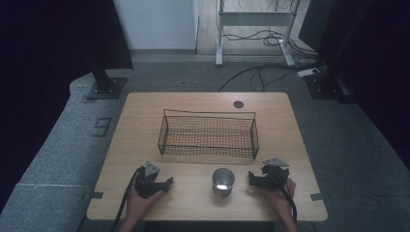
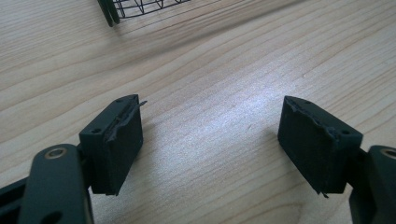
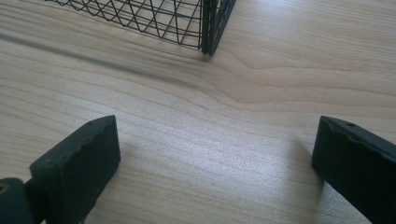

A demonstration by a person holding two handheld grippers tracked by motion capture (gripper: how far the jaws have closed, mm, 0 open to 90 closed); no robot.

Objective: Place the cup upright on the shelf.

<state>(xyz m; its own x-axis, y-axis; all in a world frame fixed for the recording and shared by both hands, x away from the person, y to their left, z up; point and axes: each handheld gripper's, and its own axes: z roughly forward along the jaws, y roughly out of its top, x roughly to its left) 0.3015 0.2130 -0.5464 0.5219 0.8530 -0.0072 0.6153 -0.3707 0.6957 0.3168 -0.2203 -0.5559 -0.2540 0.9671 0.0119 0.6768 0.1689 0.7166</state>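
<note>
Wood-grain counter (image 1: 145,108) on grey carpet, dark curtains both sides, cables and a desk frame at the back. Metal cup (image 1: 223,181) stands upright near the front edge, btwn the two grippers, touching neither. Left gripper (image 1: 167,182) rests on the counter w/ jaws spread, nothing btwn them, pointing toward the cup. Right gripper (image 1: 251,178) just beside the cup's other side, jaws also spread wide, empty. Wire basket (image 1: 208,136) sits mid-counter behind the cup, well apart from both grippers; its corners show at the top of both gripper views.
</note>
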